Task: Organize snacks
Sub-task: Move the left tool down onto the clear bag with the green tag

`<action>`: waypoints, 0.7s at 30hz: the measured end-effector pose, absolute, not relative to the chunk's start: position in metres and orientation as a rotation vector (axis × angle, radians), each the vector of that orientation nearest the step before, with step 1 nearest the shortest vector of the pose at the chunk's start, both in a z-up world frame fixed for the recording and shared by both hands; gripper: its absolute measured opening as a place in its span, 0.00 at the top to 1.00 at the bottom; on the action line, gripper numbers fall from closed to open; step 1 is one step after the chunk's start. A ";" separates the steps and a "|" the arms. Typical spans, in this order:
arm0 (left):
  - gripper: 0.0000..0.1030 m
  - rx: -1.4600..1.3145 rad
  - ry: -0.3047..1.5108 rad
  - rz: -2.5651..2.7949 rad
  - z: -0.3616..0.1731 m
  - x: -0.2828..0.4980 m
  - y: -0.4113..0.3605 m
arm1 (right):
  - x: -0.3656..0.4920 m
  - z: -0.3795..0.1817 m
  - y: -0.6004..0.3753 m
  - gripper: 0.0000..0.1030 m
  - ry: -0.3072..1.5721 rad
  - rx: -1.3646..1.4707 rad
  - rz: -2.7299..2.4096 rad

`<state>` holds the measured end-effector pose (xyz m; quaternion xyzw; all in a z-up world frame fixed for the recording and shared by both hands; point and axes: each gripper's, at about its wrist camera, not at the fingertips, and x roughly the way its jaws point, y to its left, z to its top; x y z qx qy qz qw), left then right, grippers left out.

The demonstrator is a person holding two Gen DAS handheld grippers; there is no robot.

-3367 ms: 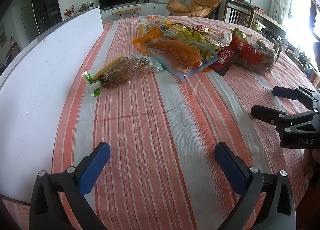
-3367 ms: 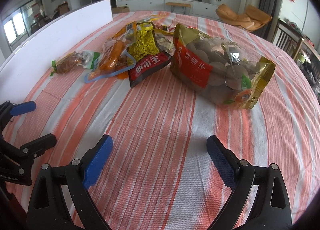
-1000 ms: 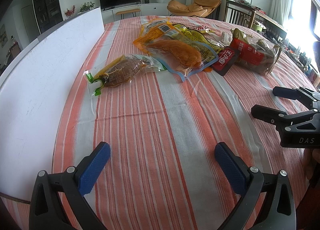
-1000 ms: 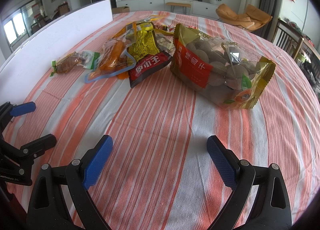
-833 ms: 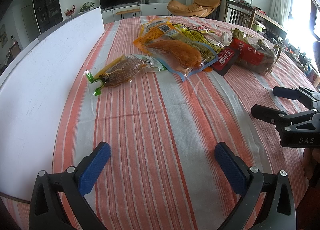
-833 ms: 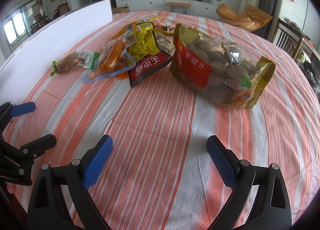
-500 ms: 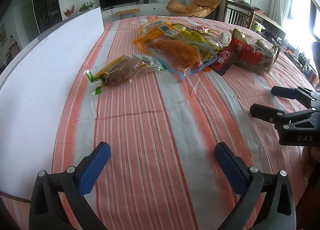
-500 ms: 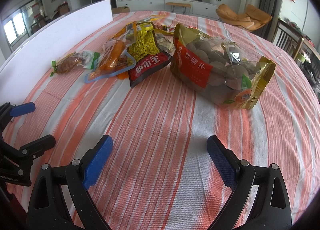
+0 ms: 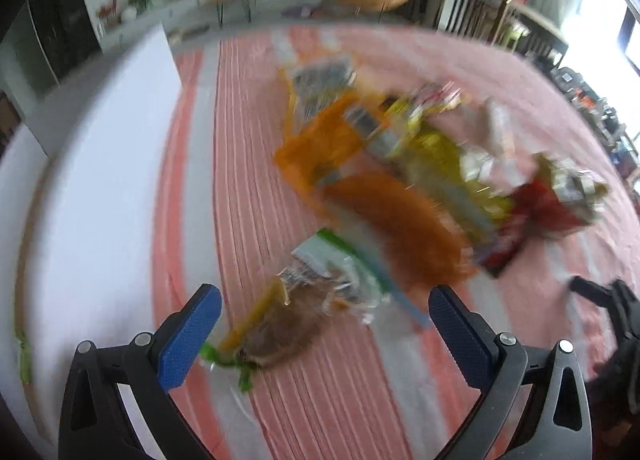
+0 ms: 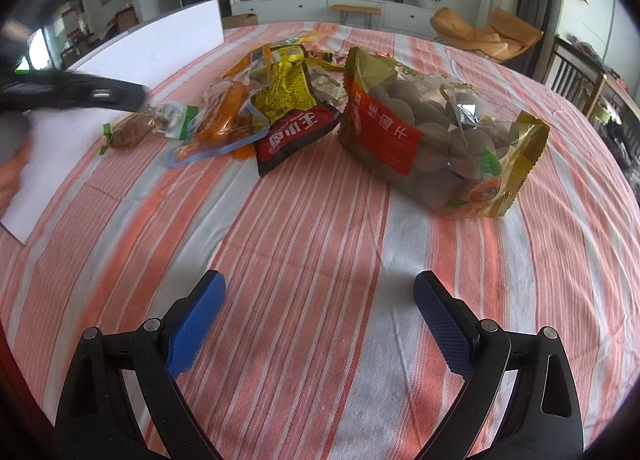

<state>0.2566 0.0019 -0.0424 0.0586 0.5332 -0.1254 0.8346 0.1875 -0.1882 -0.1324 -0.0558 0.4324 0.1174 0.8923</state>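
Snack packs lie in a heap on the striped tablecloth [image 10: 320, 220]. A small brown pack with a green end [image 9: 288, 324] [image 10: 136, 126] sits nearest the left. Beside it are an orange pack [image 9: 400, 220] [image 10: 224, 112], a yellow pack [image 10: 288, 88], a red-and-black pack [image 10: 292, 132] and a big bag of round brown pieces [image 10: 436, 128]. My left gripper [image 9: 322, 300] is open, and the brown pack lies just ahead, between its fingers' lines. In the right wrist view it is a blurred shape [image 10: 80, 94] above that pack. My right gripper [image 10: 320, 284] is open over bare cloth.
A white board [image 9: 92, 200] [image 10: 132, 56] stands along the table's left side, close to the brown pack. The right gripper's tip [image 9: 600, 296] shows at the right edge of the left wrist view. Chairs and a TV cabinet stand beyond the table.
My left gripper has swung quickly forward to the small brown pack, so its view is blurred. The right gripper has stayed where it was, and the packs have not moved.
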 end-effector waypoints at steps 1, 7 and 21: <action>0.04 0.127 1.161 -0.265 -0.050 0.258 0.001 | 0.188 -0.132 -0.188 0.06 0.897 -0.115 0.243; 0.03 0.292 1.176 -0.416 -0.047 0.216 -0.028 | 0.188 -0.132 -0.188 0.06 0.897 -0.114 0.243; 0.53 0.233 1.167 -0.256 -0.060 0.228 -0.006 | 0.189 -0.133 -0.187 0.05 0.898 -0.113 0.244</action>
